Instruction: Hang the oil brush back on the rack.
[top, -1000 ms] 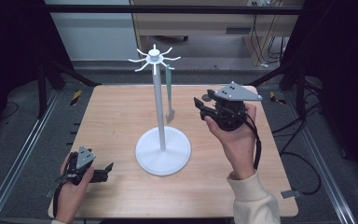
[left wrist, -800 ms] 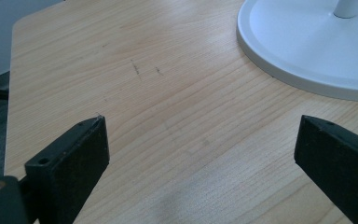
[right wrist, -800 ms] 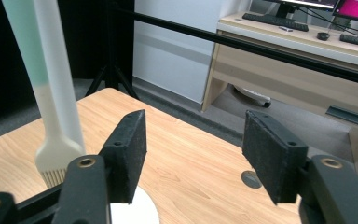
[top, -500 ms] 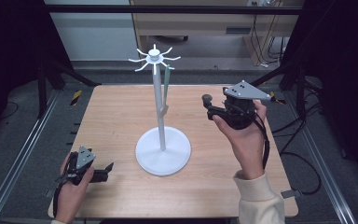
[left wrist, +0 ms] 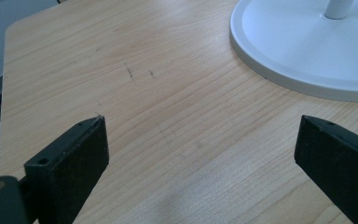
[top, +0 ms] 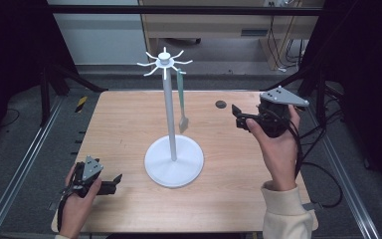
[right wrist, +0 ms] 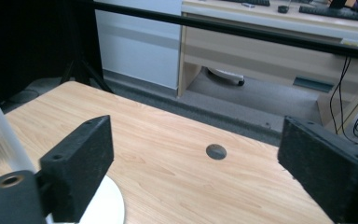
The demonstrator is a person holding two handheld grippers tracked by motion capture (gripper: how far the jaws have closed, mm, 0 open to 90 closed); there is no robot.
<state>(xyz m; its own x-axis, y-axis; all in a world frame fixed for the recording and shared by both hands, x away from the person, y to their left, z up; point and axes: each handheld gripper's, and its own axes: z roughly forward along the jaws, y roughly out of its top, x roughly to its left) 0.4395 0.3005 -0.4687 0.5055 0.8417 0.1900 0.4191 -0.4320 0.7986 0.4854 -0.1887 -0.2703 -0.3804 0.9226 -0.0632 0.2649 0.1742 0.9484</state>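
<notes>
Near left corner of the light wooden desk [top: 129, 114]: left tongs [top: 115, 180] held low in a hand, resting just above the boards, tips pointing right toward the stand. Jaws spread wide, bare wood grain between them in the left gripper view [left wrist: 196, 154], nothing pinched.

Centre of the desk: tall white metal stand with a round flat base [top: 174, 160], upright, thin pole rising to a crown of short curved hooks at the top. Edge of that base at the upper right of the left gripper view [left wrist: 303, 51], close to the left tongs but apart from them.

Just right of the pole: pale green long-handled spatula [top: 181, 102] hanging straight down from one hook, its blade end lowest, clear of the desk and of the base.

Further right, toward the far edge: small dark round hole in the desktop [top: 221, 104], also between the jaws in the right gripper view [right wrist: 216, 151].

Right side: right tongs [top: 238, 117] held up above the desk in a hand with a cream sleeve, tips pointing left toward the spatula, well apart from it. Jaws just been opening, now spread wide, nothing between them.
</notes>
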